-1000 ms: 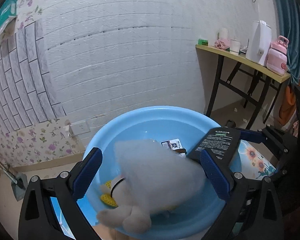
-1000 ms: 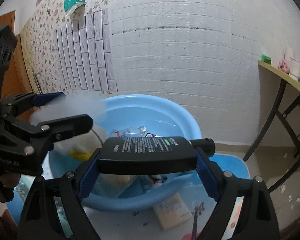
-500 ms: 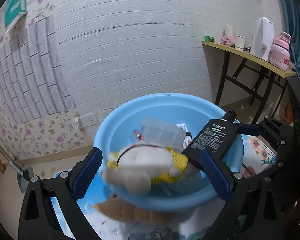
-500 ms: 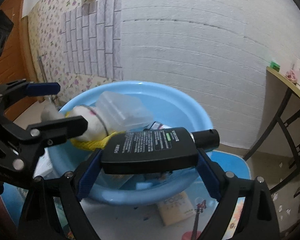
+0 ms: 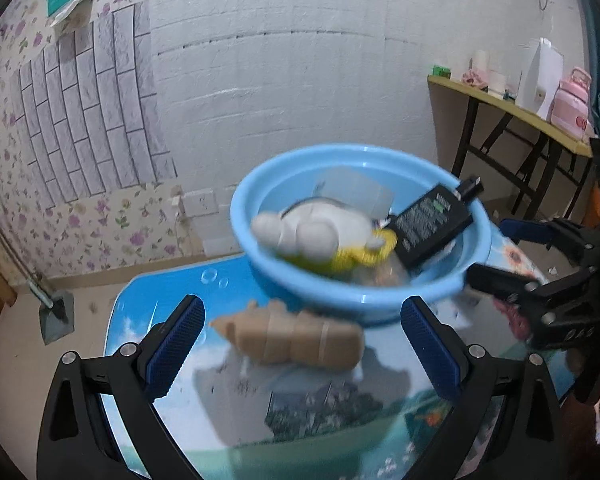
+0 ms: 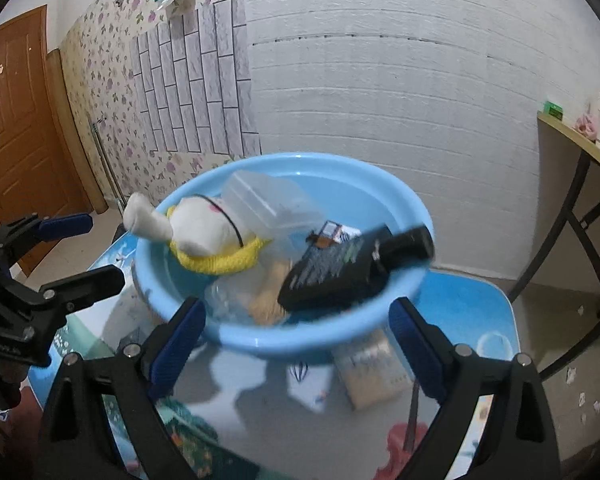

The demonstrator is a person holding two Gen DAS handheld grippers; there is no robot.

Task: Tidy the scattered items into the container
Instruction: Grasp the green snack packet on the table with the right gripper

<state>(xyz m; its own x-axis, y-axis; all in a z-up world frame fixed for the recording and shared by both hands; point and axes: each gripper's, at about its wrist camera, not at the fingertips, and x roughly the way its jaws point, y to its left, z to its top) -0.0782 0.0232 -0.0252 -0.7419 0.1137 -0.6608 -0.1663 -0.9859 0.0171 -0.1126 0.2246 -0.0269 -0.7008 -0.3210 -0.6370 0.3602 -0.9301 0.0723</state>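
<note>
A light blue basin stands on the table. In it lie a white plush toy with a yellow collar, a clear plastic box and a black bottle leaning on the rim. My left gripper is open and empty, back from the basin, above a tan plush toy on the table. My right gripper is open and empty, just in front of the basin.
A tan booklet lies on the table by the basin's front right. The table has a picture-print mat. A side table with a pink bottle stands at the right. A brick-pattern wall is behind.
Both grippers pulled back from the basin. The right gripper let go of the black bottle, which now lies in the basin. The white plush toy rests in the basin.
</note>
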